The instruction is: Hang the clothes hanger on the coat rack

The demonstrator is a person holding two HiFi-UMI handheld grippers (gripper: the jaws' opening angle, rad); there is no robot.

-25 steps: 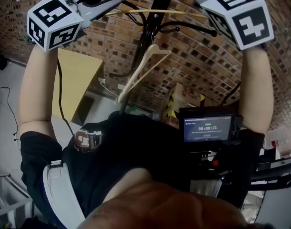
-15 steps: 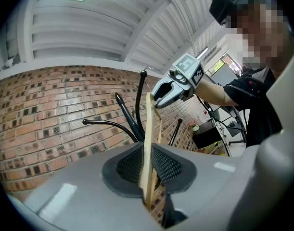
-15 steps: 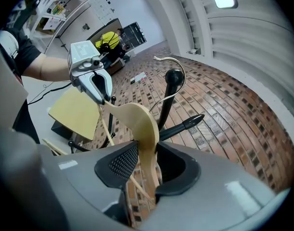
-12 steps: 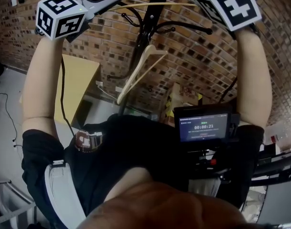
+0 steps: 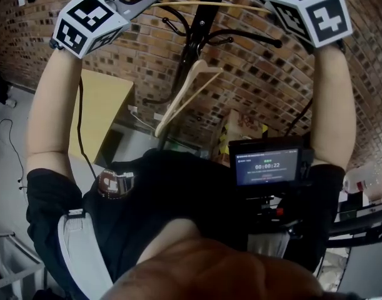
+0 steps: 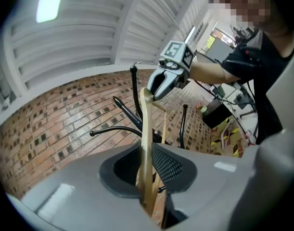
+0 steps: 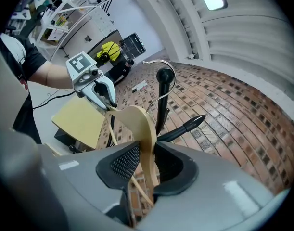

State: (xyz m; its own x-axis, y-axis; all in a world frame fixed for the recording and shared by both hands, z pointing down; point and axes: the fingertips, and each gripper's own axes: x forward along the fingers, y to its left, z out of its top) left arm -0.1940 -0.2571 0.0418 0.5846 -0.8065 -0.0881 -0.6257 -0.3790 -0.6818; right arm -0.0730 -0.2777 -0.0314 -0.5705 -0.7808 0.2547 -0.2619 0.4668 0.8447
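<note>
Your left gripper [image 6: 147, 170] clamps the hanger [image 6: 146, 119]; right gripper [image 7: 146, 166] just closing onto its other arm, beside the coat rack [image 5: 197, 27].

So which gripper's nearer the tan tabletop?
Left. The left gripper holds the hanger on the tabletop side of the rack; the right gripper, jaws just closing on the hanger, is past it.
</note>
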